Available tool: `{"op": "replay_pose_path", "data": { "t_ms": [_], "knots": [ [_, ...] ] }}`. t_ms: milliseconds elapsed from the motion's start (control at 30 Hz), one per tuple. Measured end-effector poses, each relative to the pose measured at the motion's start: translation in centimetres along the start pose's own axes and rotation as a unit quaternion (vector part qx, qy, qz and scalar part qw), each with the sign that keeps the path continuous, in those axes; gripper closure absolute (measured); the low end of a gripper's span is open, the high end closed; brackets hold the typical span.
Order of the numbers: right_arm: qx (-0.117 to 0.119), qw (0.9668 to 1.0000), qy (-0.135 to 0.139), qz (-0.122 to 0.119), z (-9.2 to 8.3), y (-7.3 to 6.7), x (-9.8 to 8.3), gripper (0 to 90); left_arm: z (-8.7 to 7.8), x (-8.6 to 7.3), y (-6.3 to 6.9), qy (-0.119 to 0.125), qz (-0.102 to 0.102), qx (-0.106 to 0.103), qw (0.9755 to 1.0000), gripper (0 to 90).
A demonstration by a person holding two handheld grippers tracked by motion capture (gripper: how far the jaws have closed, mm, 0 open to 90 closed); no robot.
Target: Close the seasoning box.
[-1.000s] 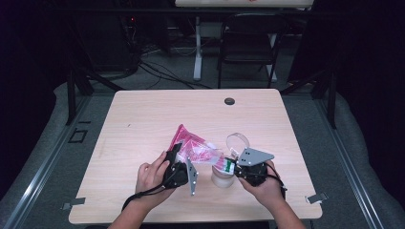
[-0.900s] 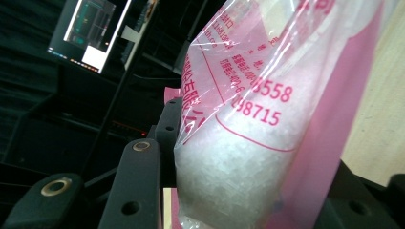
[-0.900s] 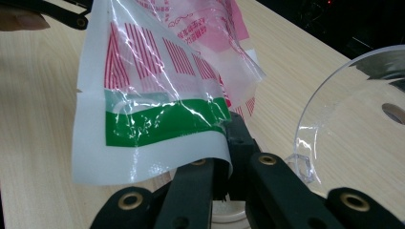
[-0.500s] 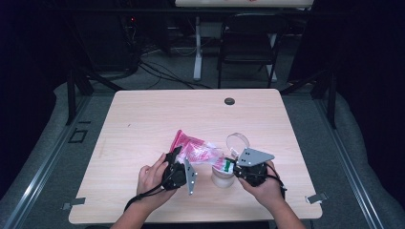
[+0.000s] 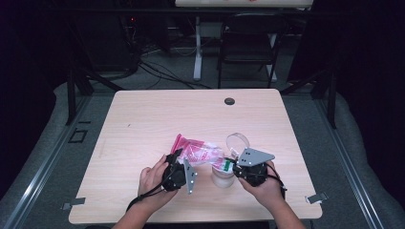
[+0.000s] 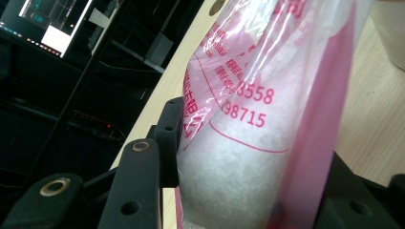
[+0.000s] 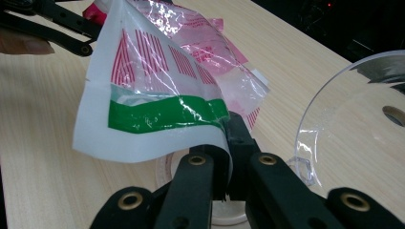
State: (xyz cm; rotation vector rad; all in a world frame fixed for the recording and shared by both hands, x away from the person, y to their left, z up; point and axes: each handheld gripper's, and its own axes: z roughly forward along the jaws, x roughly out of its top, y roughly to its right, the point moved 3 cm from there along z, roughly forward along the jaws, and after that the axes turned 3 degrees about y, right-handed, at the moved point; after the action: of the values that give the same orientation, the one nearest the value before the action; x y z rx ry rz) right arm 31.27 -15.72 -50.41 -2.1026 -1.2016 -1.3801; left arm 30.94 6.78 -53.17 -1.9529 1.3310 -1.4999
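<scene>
Pink plastic bag with white granules held above the worktop, stretched between both grippers. Left gripper: fingers clamp the bag's filled lower body. Right gripper: fingers pressed together, pinching the white-and-green top edge. Clear cup sits just beneath the bag's mouth; clear lid near.
</scene>
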Motion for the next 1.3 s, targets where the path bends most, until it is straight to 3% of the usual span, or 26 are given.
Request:
{"op": "replay_pose_path", "data": {
  "t_ms": [700,1300],
  "knots": [
    [-0.003,1.0,-0.001,-0.001,0.1,0.0,-0.1,90.0,0.5,-0.4,0.5,-0.006,-0.024,-0.033,0.9992,60.9],
    [0.0,1.0,-0.003,-0.003,0.2,-0.1,-0.1,89.9,1.0,-0.8,0.9,-0.013,-0.048,-0.063,0.9968,61.0]
  ]
}}
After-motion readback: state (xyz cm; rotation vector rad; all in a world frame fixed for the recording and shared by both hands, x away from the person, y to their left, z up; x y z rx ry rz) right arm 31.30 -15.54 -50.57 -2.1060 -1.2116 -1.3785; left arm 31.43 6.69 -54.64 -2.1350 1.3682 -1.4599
